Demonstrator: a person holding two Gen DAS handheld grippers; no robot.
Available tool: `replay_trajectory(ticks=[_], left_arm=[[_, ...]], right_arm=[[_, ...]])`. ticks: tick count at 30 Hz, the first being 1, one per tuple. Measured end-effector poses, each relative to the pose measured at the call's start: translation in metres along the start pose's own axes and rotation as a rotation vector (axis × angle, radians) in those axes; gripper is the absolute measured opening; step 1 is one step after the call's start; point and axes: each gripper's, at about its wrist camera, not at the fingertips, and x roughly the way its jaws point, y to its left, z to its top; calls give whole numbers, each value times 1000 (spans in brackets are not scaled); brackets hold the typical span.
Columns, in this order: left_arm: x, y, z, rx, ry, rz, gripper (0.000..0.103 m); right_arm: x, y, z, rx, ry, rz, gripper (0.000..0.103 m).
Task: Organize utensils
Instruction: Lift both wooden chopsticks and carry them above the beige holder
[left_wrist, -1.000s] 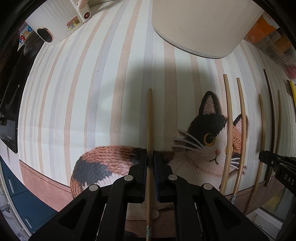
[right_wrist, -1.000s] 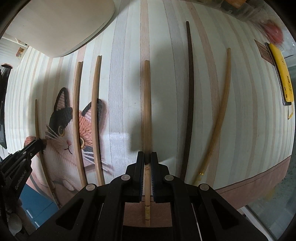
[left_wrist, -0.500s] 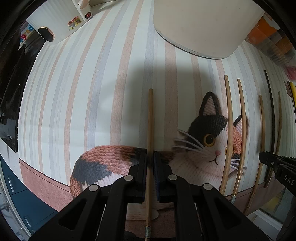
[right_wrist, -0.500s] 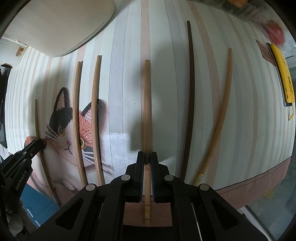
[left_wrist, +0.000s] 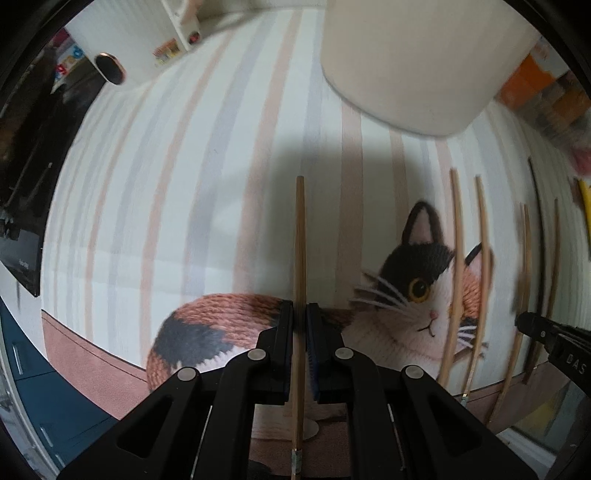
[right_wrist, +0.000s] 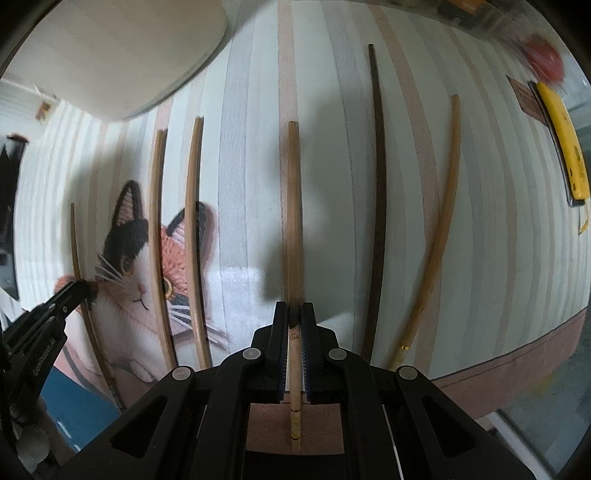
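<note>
My left gripper (left_wrist: 299, 308) is shut on a light wooden chopstick (left_wrist: 300, 240) that points forward over the striped cat-print mat (left_wrist: 184, 184). My right gripper (right_wrist: 294, 310) is shut on another light wooden chopstick (right_wrist: 293, 206), held just above the mat (right_wrist: 332, 184). On the mat between the grippers lie two light chopsticks (right_wrist: 159, 229) (right_wrist: 192, 221). Right of my right gripper lie a dark chopstick (right_wrist: 378, 184) and a light one (right_wrist: 439, 229). The left gripper also shows in the right wrist view (right_wrist: 79, 288); the right gripper also shows in the left wrist view (left_wrist: 524, 323).
A cream container (left_wrist: 413, 62) stands at the back of the mat and also shows in the right wrist view (right_wrist: 110, 55). A yellow tool (right_wrist: 563, 140) lies at the far right. A white appliance (left_wrist: 155, 48) stands at the back left. The mat's pink front edge (right_wrist: 517, 362) is near.
Both grippers, each with its chopstick, have lifted slightly and shifted a little; the scene is slightly blurred from motion. The chopsticks on the mat have not moved.
</note>
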Motion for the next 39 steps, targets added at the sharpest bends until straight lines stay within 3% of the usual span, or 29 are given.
replay_trajectory(ticks=[8,18,28,34,39], left_arm=[[-67,6,12,-5,-178,-22,4],[-129,10,27,-52,-335,-64,4],[-225,26,53,-109,-546,-171,4],[-282,25,87,-126,-674,-242,4],[-311,19,130,-131,-755,-262,4]], right_arm=[[-46,-10,-9,17,-171,53,7],[-118,-2,-6,5,-389,105,6],[-200,8,9,8,-590,212,6],[-260,28,24,-14,-731,306,6],[-295,46,57,-23,-850,344,6]])
